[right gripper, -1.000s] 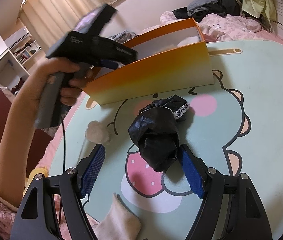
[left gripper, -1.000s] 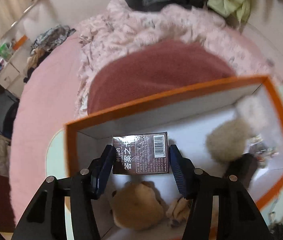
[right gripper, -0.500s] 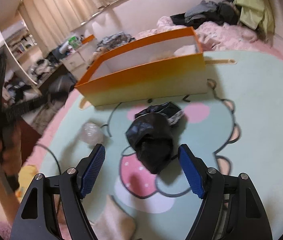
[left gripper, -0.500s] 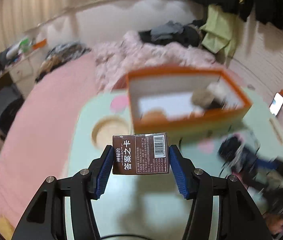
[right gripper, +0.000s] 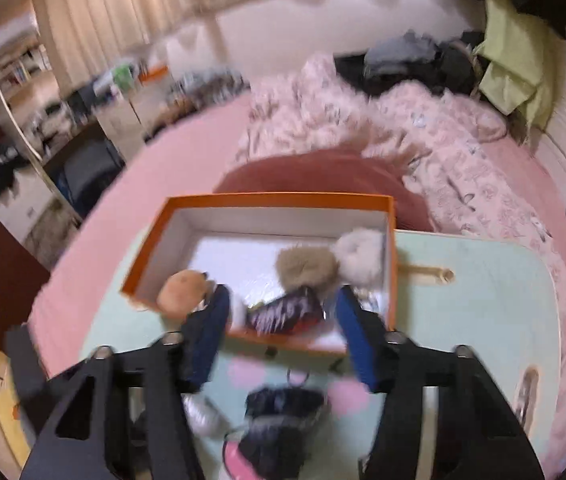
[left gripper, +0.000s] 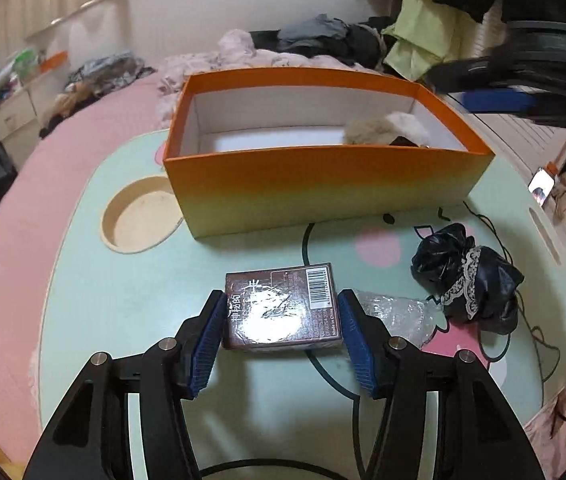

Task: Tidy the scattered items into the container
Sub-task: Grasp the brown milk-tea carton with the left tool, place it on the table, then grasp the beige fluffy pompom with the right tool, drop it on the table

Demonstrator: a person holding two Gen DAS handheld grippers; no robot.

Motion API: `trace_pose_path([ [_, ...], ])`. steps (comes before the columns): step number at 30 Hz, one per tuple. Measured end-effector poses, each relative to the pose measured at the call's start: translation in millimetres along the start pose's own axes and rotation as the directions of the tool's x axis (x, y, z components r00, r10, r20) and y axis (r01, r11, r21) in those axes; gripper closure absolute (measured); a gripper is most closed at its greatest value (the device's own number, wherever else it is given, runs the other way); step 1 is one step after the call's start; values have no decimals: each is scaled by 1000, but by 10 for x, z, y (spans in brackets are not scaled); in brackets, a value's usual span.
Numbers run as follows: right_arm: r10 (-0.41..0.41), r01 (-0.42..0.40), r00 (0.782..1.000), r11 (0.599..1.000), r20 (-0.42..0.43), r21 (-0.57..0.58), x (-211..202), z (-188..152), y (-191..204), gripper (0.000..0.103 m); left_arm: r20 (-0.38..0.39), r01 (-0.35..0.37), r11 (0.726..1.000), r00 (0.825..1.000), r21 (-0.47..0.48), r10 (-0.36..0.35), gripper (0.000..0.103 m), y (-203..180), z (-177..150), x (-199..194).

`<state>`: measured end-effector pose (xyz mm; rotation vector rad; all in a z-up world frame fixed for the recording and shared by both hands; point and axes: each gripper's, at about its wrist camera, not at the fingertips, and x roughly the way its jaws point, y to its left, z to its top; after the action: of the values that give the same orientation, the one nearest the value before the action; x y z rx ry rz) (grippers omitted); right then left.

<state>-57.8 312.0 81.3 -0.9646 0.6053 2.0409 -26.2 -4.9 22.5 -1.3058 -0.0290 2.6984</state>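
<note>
My left gripper (left gripper: 283,330) is shut on a brown card box (left gripper: 283,308) and holds it low over the mint table (left gripper: 123,300), in front of the orange box (left gripper: 315,184). A black lace-trimmed bundle (left gripper: 467,278) and a clear plastic wrapper (left gripper: 395,312) lie to its right. My right gripper (right gripper: 283,336) is open and empty, raised above the near wall of the orange box (right gripper: 259,202). Inside it lie furry pom-poms (right gripper: 311,268), a tan plush (right gripper: 181,294) and a dark wrapped snack (right gripper: 287,314). The black bundle (right gripper: 279,408) is below the right gripper.
A round cup recess (left gripper: 141,216) sits in the table left of the box. A pink bed with a rumpled blanket (right gripper: 423,128) and clothes surrounds the table. A phone (left gripper: 541,190) lies at the far right. The right gripper's body (left gripper: 523,80) hangs over the box's right end.
My left gripper has come back out of the orange box with the card box and lowered to the table. My right gripper has risen from around the black bundle to over the orange box.
</note>
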Motion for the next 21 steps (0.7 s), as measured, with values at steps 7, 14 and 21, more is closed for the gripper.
trace_pose_path([
  [7,-91,93,985,996,-144,9,558,226,-23,62,38,34,997,999,-76,-31,41,243,-50,-180],
  [14,-211,203,949,977,-235,-58,928,304,53,57,52,57,994,997,-93,-52,41,314,-92,-233],
  [21,-237,225,937,971,-258,-75,1076,262,119,59,48,57,995,997,-87,-53,41,344,-116,-222],
])
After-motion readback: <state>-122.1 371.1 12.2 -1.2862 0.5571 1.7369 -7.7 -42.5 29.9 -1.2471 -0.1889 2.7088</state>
